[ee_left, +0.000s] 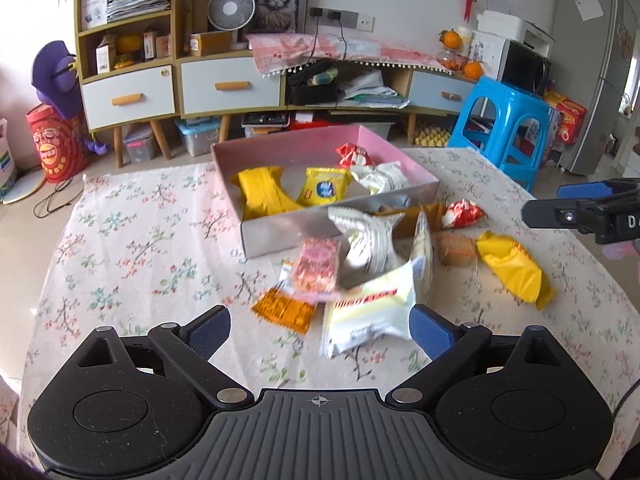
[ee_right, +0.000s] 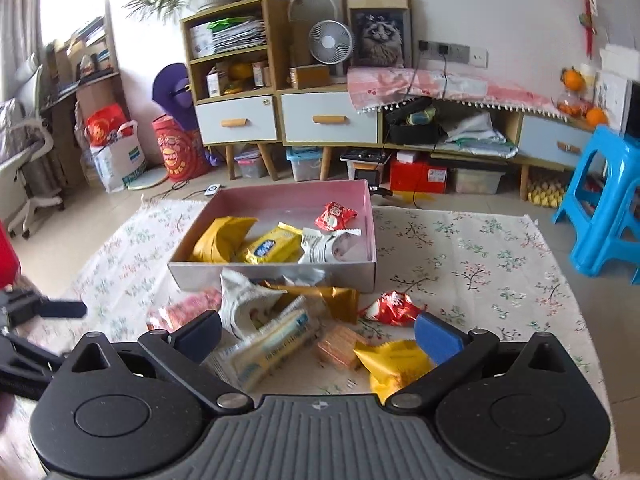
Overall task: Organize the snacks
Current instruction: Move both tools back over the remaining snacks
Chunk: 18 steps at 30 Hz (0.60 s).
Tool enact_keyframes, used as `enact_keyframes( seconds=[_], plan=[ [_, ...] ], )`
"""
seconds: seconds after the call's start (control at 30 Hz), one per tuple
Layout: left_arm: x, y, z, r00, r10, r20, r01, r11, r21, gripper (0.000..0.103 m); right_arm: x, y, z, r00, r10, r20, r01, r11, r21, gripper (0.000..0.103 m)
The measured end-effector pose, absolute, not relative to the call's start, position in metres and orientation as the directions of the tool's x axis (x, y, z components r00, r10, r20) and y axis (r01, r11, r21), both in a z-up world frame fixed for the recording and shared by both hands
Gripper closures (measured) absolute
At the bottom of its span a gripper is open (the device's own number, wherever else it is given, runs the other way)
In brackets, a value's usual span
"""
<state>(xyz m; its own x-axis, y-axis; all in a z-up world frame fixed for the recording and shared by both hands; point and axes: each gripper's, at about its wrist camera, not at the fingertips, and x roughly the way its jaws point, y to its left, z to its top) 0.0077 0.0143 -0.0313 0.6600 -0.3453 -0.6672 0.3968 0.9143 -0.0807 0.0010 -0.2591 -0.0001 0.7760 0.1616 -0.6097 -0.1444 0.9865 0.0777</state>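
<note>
Snacks (ee_left: 360, 264) heaped mid-frame on the floral cloth (ee_left: 132, 248), just below the pink-lined box (ee_left: 404, 160); four packets already inside it. Left gripper (ee_left: 320, 330) spread wide, pinching nothing, hovering over the white packet (ee_left: 368, 312) and orange packet (ee_left: 282, 310) at lower centre. Right gripper (ee_right: 318, 340) likewise spread and empty in its own view, above the striped packet (ee_right: 276, 344), wafer (ee_right: 340, 346) and yellow packet (ee_right: 394, 364).

Risks, judged from the overlap: closing on two wrappers at once; slick film sliding out of the pads; dragging neighbours and bunching the cloth; knocking the box's near wall, with the heap pressed against it; both grippers crowding the same pile and colliding.
</note>
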Motion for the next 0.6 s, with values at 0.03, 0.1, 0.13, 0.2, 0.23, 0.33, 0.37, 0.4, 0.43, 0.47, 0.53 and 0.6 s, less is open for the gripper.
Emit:
enact_keyframes(
  seconds=[0.03,0.1,0.13,0.2,0.23,0.33,0.37,0.4,0.43,0.47,0.53,0.6],
  plan=[
    [0.007,0.016,-0.034,0.658,-0.345,-0.670,0.399,0.914,-0.079,0.006,-0.002,-0.259,-0.002,0.777,0.158,-0.609,-0.151,0.986,0.064,0.010],
    [0.005,0.018,-0.039,0.648,-0.347,-0.678,0.406,0.911,-0.078,0.006,-0.007,-0.259,-0.007,0.777,0.150,-0.611,-0.163,0.986,0.035,0.010],
    [0.005,0.019,-0.041,0.644,-0.349,-0.681,0.407,0.910,-0.082,0.006,-0.009,-0.258,-0.009,0.776,0.147,-0.613,-0.169,0.985,0.022,0.010],
    [0.004,0.021,-0.046,0.637,-0.357,-0.684,0.409,0.908,-0.093,0.006,-0.013,-0.259,-0.015,0.772,0.139,-0.621,-0.178,0.984,-0.001,0.010],
    [0.003,0.021,-0.049,0.635,-0.360,-0.683,0.413,0.906,-0.093,0.006,-0.014,-0.259,-0.018,0.766,0.136,-0.628,-0.181,0.983,-0.008,0.010],
    [0.000,0.020,-0.059,0.632,-0.368,-0.682,0.433,0.897,-0.083,0.006,-0.020,-0.258,-0.029,0.749,0.134,-0.649,-0.195,0.981,-0.023,0.010],
    [-0.001,0.020,-0.062,0.630,-0.372,-0.682,0.440,0.894,-0.081,0.006,-0.022,-0.257,-0.033,0.743,0.130,-0.657,-0.200,0.979,-0.032,0.010],
    [-0.002,0.019,-0.066,0.628,-0.376,-0.682,0.447,0.891,-0.079,0.006,-0.023,-0.256,-0.036,0.737,0.126,-0.664,-0.206,0.978,-0.043,0.010],
    [-0.002,0.019,-0.069,0.624,-0.380,-0.683,0.454,0.888,-0.079,0.006,-0.025,-0.256,-0.039,0.733,0.122,-0.669,-0.211,0.976,-0.054,0.010],
    [-0.002,0.018,-0.073,0.620,-0.384,-0.684,0.461,0.884,-0.079,0.006,-0.027,-0.256,-0.041,0.730,0.118,-0.673,-0.213,0.975,-0.061,0.010],
    [-0.003,0.017,-0.080,0.612,-0.388,-0.689,0.477,0.876,-0.071,0.006,-0.031,-0.258,-0.045,0.726,0.118,-0.678,-0.216,0.974,-0.062,0.010],
    [-0.003,0.015,-0.087,0.608,-0.387,-0.693,0.489,0.871,-0.058,0.006,-0.034,-0.262,-0.052,0.718,0.117,-0.687,-0.212,0.976,-0.055,0.010]
  ],
)
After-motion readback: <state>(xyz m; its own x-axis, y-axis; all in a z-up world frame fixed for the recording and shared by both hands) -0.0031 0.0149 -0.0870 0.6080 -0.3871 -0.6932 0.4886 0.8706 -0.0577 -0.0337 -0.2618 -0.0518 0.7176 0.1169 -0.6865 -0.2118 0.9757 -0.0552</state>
